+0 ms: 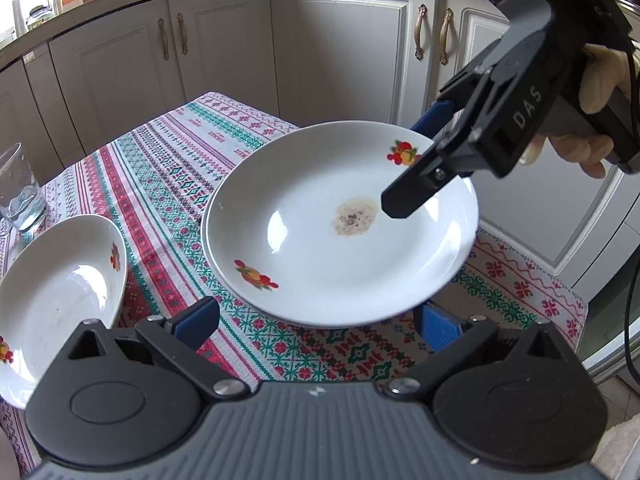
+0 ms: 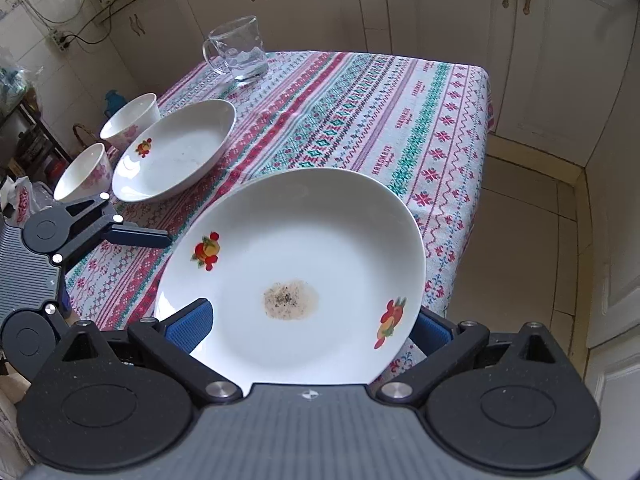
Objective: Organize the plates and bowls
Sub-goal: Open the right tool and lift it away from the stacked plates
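Note:
A white plate with fruit decals and a brown stain [image 1: 320, 240] [image 2: 296, 272] is held tilted above the patterned tablecloth. My right gripper [image 1: 412, 160] [image 2: 308, 328] is shut on its rim, one finger above and one below. My left gripper [image 1: 316, 320] [image 2: 140, 236] is open and empty, just in front of the plate's near edge. A second white fruit-decal plate [image 1: 52, 292] [image 2: 176, 152] lies on the table to the left. Two small white bowls with pink flowers [image 2: 132, 120] [image 2: 84, 172] stand beside it at the table's left edge.
A glass mug [image 2: 240, 50] [image 1: 18, 188] stands at the far side of the table [image 2: 360, 112]. White kitchen cabinets [image 1: 340, 48] run behind the table. Tiled floor [image 2: 520, 220] lies past the table's right edge.

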`<state>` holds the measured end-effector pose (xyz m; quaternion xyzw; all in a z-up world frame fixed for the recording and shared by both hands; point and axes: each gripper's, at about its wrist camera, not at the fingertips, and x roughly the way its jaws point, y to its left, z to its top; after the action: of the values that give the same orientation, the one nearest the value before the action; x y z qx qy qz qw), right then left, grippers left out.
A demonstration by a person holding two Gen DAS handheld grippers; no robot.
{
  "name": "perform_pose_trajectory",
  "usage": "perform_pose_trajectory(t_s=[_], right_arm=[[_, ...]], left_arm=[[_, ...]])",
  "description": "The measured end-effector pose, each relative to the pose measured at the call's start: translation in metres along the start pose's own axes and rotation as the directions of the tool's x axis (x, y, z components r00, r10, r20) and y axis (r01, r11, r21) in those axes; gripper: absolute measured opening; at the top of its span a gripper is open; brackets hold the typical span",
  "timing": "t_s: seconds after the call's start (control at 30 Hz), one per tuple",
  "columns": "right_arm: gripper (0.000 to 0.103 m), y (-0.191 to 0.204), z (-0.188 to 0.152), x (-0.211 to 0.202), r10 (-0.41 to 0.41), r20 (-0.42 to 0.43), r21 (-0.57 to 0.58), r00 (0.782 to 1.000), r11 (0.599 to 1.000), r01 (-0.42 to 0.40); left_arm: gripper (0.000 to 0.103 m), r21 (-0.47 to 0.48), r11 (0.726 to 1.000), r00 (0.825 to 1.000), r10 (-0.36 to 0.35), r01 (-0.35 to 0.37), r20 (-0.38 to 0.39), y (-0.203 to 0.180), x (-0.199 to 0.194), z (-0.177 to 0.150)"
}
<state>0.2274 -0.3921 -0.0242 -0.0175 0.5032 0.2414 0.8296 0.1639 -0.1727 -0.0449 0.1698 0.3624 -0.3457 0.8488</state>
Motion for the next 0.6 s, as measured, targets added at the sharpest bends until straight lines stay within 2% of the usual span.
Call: perform_pose_trajectory(t_s=[0.23, 0.33, 0.6], right_arm=[[0.103, 0.004, -0.006, 0.003, -0.046, -0.020, 0.000, 0.999, 0.999, 0.046], [0.103, 0.007, -0.010, 0.001, -0.057, -0.004, -0.003, 0.998, 0.998, 0.057], [0.103, 0.036, -0.019, -0.024, -0.062, 0.127, -0.032, 0.990, 0.997, 0.066]], left_arm=[[0.102, -0.004, 1.000, 1.000, 0.026, -0.026, 0.010, 0.002, -0.005, -0.005], [0.102, -0.013, 0.999, 0.999, 0.042, -0.042, 0.016, 0.004, -0.008, -0.007], [0.102, -0.115, 0.990, 0.992, 0.096, -0.086, 0.087, 0.013, -0.033, -0.014]])
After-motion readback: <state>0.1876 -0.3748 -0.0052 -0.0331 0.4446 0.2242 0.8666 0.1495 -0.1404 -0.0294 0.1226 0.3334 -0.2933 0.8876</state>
